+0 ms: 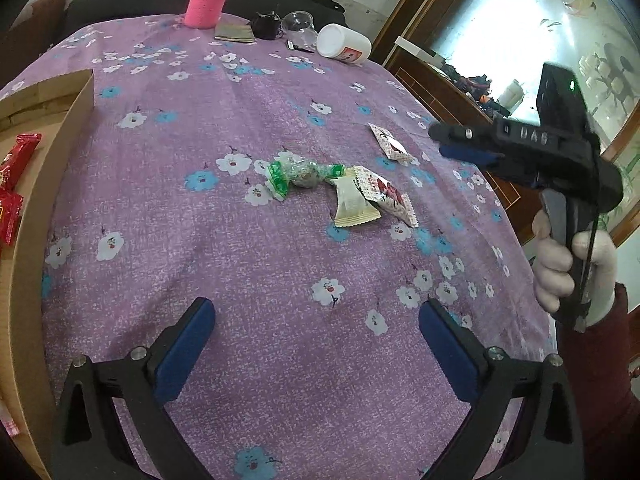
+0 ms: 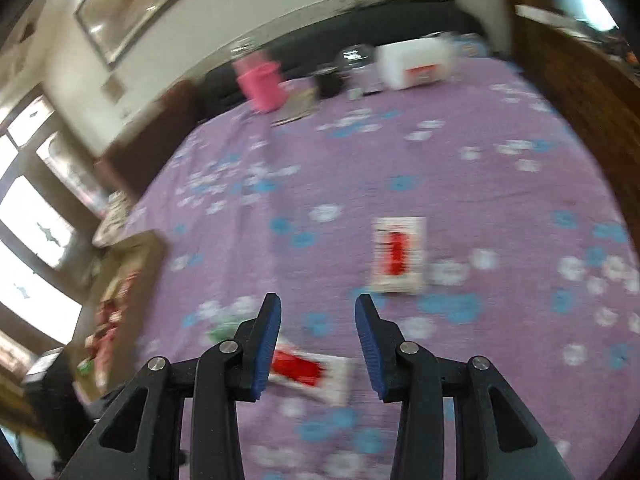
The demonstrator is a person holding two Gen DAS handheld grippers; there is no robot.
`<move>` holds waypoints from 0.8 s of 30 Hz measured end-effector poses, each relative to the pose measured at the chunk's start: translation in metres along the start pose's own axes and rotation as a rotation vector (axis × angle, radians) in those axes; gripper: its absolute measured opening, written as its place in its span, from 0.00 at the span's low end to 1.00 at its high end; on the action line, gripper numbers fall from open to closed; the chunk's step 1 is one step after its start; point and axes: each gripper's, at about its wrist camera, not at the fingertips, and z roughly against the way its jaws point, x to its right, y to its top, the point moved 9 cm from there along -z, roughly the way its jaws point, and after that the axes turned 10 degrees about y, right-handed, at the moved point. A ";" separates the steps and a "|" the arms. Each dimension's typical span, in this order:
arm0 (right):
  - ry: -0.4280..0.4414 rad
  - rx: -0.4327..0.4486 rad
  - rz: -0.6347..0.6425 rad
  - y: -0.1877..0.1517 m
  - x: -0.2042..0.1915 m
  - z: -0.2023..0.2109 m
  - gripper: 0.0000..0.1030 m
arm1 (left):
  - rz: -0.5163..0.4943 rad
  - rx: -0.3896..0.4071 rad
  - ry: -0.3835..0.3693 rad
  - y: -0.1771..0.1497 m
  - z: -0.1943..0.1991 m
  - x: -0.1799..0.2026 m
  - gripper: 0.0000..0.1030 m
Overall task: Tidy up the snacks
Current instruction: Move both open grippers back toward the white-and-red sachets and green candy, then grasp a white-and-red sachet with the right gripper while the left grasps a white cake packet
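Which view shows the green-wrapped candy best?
The left wrist view: the green-wrapped candy lies sharp and unobstructed mid-tablecloth. In the right wrist view it is only a blurred green patch beside that gripper's finger.

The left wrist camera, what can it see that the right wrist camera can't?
Only the left wrist view shows the right gripper itself, held in a gloved hand, and the cream packet beside the green candy.

Only the right wrist view shows the windows and a framed picture on the wall.

Both show the purple cloth, the pink bottle, the white jar, the cardboard box and a lone red-and-white packet.
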 end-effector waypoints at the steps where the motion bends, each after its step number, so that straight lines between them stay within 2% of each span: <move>1: 0.009 -0.013 -0.005 -0.005 0.001 -0.002 0.40 | -0.001 -0.001 0.001 0.001 -0.001 0.000 0.99; 5: 0.055 -0.062 0.046 -0.027 -0.012 -0.019 0.40 | -0.014 -0.002 0.018 0.001 -0.003 0.001 1.00; 8: 0.113 -0.066 0.042 -0.023 -0.021 -0.037 0.43 | -0.022 -0.003 0.028 0.001 -0.003 0.002 1.00; 10: 0.142 -0.064 0.009 -0.016 -0.020 -0.053 0.50 | -0.021 -0.002 0.026 0.001 -0.003 0.002 1.00; 14: 0.287 -0.123 -0.120 -0.025 -0.021 -0.065 0.50 | -0.010 0.001 0.009 0.000 -0.001 0.000 1.00; 17: 0.329 -0.154 -0.107 -0.040 -0.030 -0.055 0.50 | 0.004 0.005 -0.007 0.002 -0.001 -0.001 1.00; 20: 0.293 -0.170 -0.033 -0.051 -0.040 -0.044 0.50 | 0.002 0.005 -0.006 0.002 -0.001 -0.001 1.00; 24: 0.144 -0.166 0.127 -0.059 -0.055 -0.046 0.50 | -0.006 0.003 0.005 0.001 -0.002 0.000 1.00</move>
